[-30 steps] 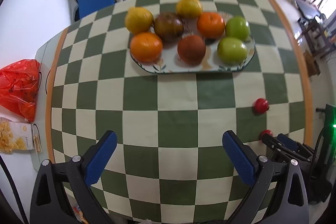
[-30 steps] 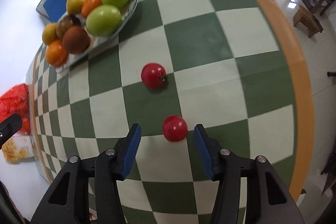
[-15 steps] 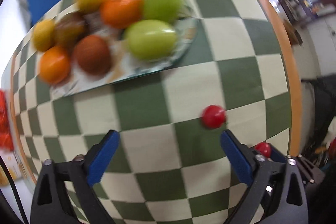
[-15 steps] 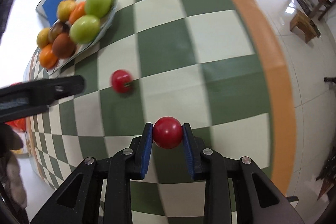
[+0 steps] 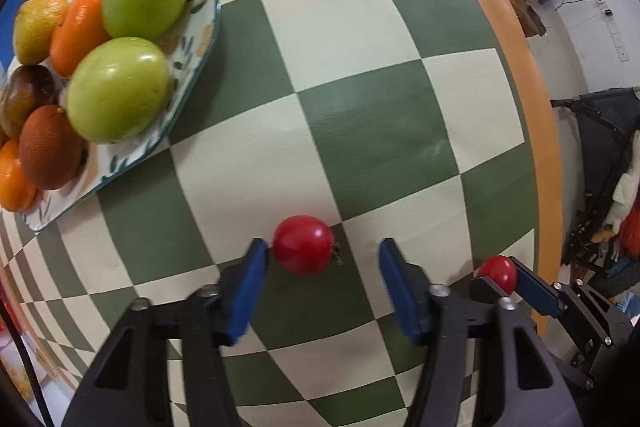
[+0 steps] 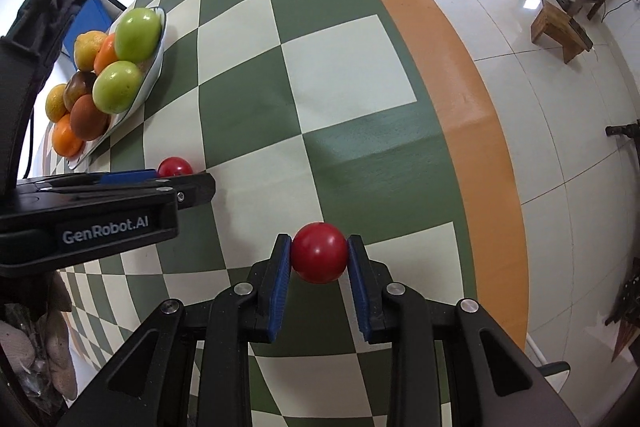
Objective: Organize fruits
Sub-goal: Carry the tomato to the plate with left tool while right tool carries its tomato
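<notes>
Both tools are working at the two red tomatoes on the checkered bench.

The right tool (image 6: 319,261) is pinching one red tomato (image 6: 319,253) between its blue pads (image 6: 280,279), low over a green square near the bench's (image 6: 340,59) orange border. The left tool (image 5: 322,287) is standing spread, with the second red tomato (image 5: 304,245) sitting on the bench between its fingertips (its left pad (image 5: 248,287) is just beside the fruit, the right pad well apart from it). Farther off, toward the left, an oval patterned plate (image 5: 204,27) is carrying the rest: two green apples (image 5: 118,89), oranges (image 5: 78,31), a yellow citrus fruit (image 5: 36,25) and two brown fruits (image 5: 50,147). Beyond the bench edge, a tiled floor (image 6: 540,87) is showing with a small wooden stool (image 6: 560,31).
</notes>
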Tool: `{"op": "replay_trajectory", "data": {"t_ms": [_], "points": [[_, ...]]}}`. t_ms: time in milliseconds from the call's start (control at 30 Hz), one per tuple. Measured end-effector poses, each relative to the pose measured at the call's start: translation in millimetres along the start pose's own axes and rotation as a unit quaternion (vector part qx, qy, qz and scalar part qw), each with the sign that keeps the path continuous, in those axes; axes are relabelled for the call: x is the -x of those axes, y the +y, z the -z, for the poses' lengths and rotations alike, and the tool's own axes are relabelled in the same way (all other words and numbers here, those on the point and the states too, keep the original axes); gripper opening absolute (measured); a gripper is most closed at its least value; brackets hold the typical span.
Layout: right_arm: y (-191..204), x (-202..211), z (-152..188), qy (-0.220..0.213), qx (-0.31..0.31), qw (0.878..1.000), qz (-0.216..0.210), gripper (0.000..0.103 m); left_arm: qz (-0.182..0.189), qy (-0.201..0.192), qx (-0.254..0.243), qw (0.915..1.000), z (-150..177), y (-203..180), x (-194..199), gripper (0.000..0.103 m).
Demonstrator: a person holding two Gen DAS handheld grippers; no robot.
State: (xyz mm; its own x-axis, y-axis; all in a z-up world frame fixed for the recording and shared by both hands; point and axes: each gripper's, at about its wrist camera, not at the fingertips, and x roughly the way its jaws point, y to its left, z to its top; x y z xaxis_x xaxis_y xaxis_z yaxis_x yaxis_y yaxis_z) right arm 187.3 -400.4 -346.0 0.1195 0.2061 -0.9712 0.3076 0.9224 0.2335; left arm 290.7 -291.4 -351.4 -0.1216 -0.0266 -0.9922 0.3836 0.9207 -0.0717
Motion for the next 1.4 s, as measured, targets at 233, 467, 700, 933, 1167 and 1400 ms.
{"op": "replay_trajectory", "data": {"t_ms": [233,467,700,933,1167,1400], "points": [[0.2,5.2,0.6,-0.004,0.001,1.000,0.002,0.031,0.013,-0.003,0.006,0.9999,-0.5,0.3,-0.8,0.030],[0.4,30.6,-2.2,-0.023,-0.001,1.000,-0.008,0.031,0.046,-0.023,0.045,0.9976,10.8,28.9,26.2,0.030],[31.0,61.2,-14.5,-0.046,0.018,0.998,-0.050,0.031,0.098,-0.076,0.128,0.9840,37.8,103.2,91.0,0.030],[110.7,58.6,-39.6,-0.040,0.052,0.989,-0.131,0.031,0.120,-0.113,0.209,0.9638,55.1,179.1,130.3,0.030],[189.2,9.3,-70.8,-0.015,0.076,0.984,-0.161,0.030,0.139,-0.102,0.288,0.9419,43.6,235.8,104.0,0.030],[222.1,-30.0,-88.3,-0.008,0.097,0.988,-0.122,0.031,0.175,-0.061,0.321,0.9289,24.5,266.6,67.6,0.030]]}}
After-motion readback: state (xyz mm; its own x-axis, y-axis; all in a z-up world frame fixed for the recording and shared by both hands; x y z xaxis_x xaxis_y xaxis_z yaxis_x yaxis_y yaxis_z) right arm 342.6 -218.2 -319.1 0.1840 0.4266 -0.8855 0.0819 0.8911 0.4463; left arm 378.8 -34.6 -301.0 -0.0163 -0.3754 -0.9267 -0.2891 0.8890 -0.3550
